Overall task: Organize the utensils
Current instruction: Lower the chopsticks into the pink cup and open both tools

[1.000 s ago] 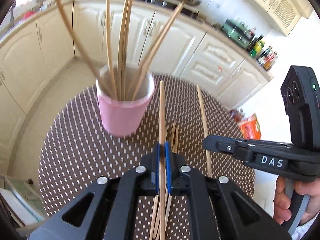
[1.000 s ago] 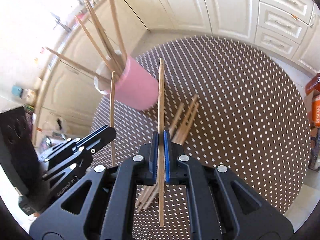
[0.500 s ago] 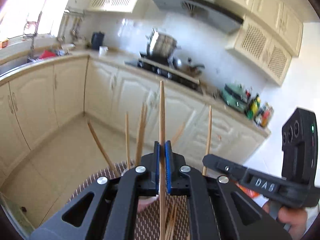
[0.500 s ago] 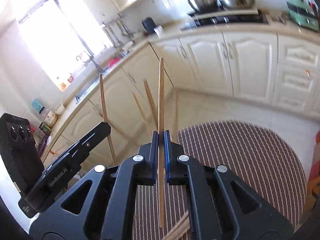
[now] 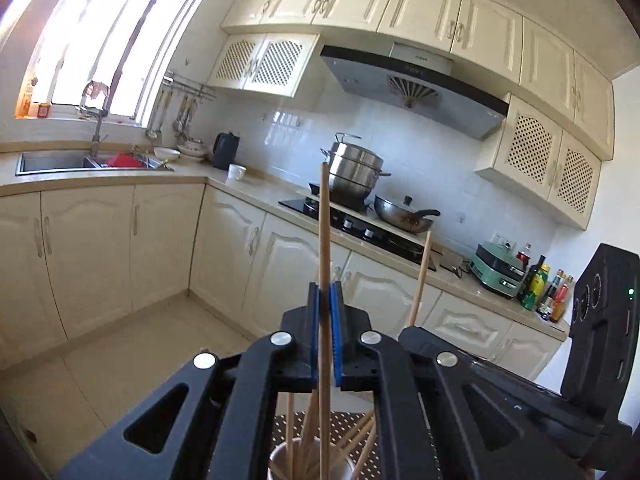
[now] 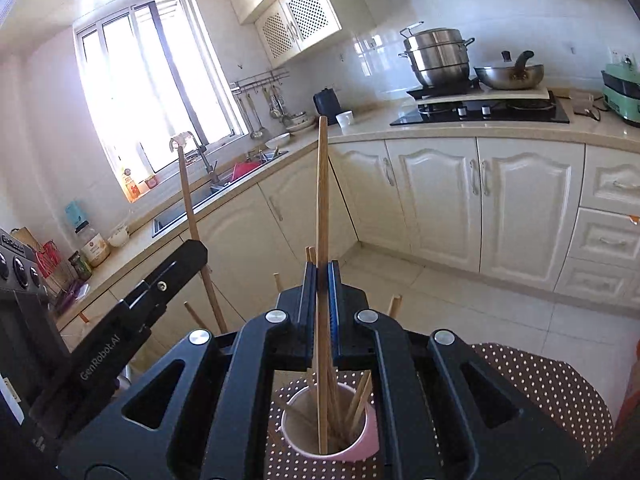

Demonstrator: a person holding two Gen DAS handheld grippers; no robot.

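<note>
Chopsticks stand upright, one clamped in each hand-held gripper: left (image 5: 325,308) pinches its chopstick (image 5: 325,232), right (image 6: 321,284) pinches another (image 6: 322,200), both above the pink cup (image 6: 370,436) on the dotted tabletop (image 6: 540,376).

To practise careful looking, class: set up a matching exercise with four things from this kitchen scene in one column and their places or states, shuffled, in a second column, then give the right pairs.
Things
1. left claw
2. pink cup
3. steel steamer pot
4. black kettle

Places or states
A. on the hob
B. standing on the dotted tablecloth, several chopsticks in it
C. on the counter beside a white mug
D. shut on one upright chopstick

Pairs: 1-D, 2-B, 3-A, 4-C
</note>
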